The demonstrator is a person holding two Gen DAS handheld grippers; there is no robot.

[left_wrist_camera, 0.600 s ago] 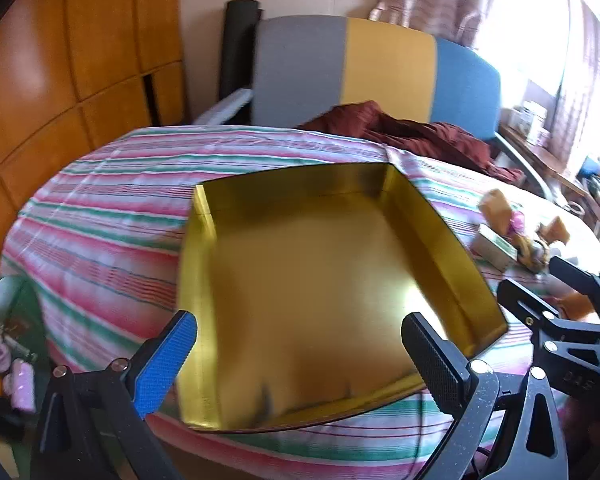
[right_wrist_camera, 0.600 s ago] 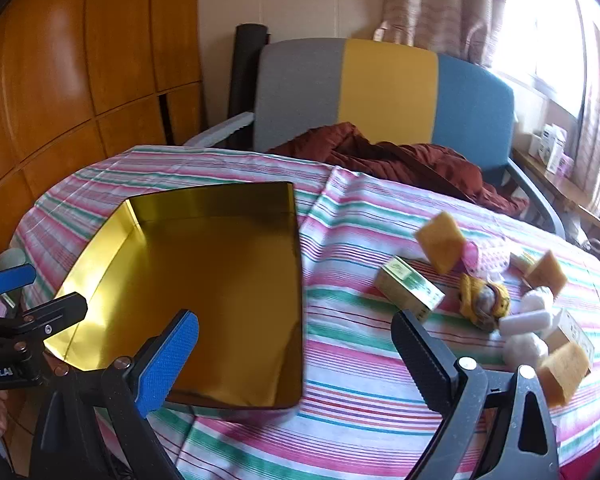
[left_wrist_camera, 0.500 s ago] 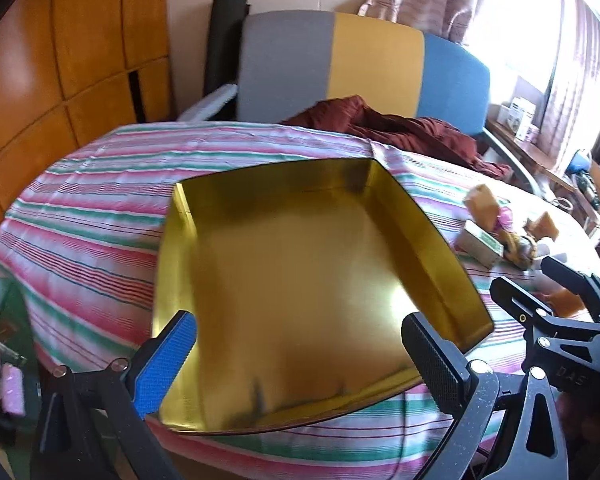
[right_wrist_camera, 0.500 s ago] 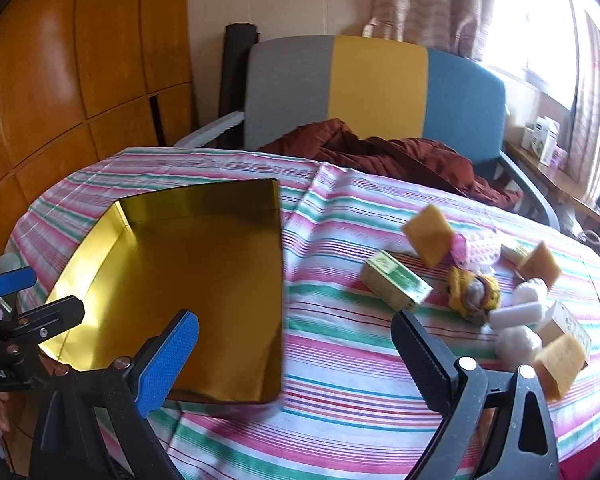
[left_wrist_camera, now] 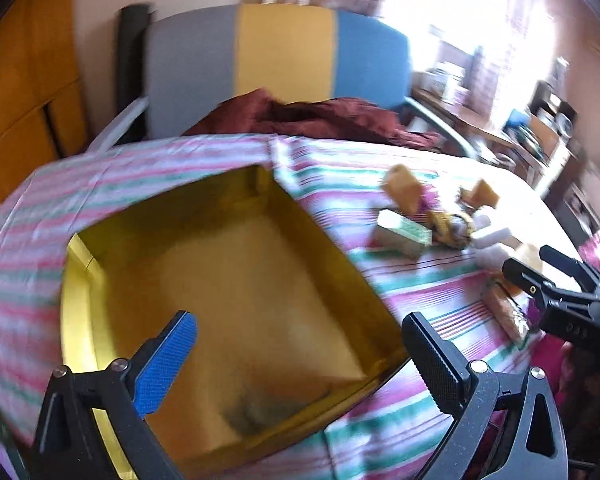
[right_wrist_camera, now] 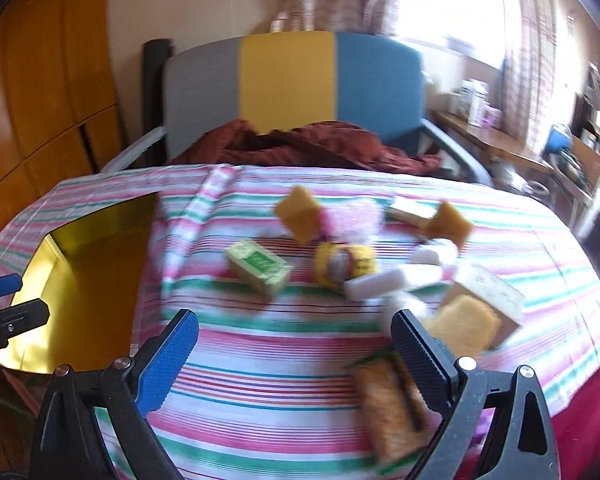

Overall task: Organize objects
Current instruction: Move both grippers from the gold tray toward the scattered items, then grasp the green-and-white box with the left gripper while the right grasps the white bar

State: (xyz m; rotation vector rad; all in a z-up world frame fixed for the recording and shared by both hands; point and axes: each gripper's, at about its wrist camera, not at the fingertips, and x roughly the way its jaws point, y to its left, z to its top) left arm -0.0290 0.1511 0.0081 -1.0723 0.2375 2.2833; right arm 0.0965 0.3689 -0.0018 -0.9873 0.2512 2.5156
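Note:
A shallow gold tray [left_wrist_camera: 228,288] lies empty on the striped tablecloth; its rim also shows at the left of the right wrist view [right_wrist_camera: 80,240]. My left gripper [left_wrist_camera: 300,340] is open and empty over the tray's near edge. My right gripper [right_wrist_camera: 296,340] is open and empty over the cloth, with a wrapped brown packet [right_wrist_camera: 388,408] by its right finger. Beyond it lie a green box [right_wrist_camera: 260,272], yellow sponges [right_wrist_camera: 298,214], a yellow roll [right_wrist_camera: 346,266], white bars [right_wrist_camera: 384,284] and a pale box [right_wrist_camera: 488,292]. The frames are blurred.
A grey, yellow and blue chair [right_wrist_camera: 292,88] with a dark red cloth [right_wrist_camera: 300,144] stands behind the table. Wooden panels [right_wrist_camera: 40,80] are at the left. A cluttered side table [right_wrist_camera: 500,136] stands at the right. The right gripper shows at the right of the left wrist view [left_wrist_camera: 556,288].
Both grippers have swung to the right, so the tray slid left in both views. The pile of small objects is now closer to the right gripper. Both stay open.

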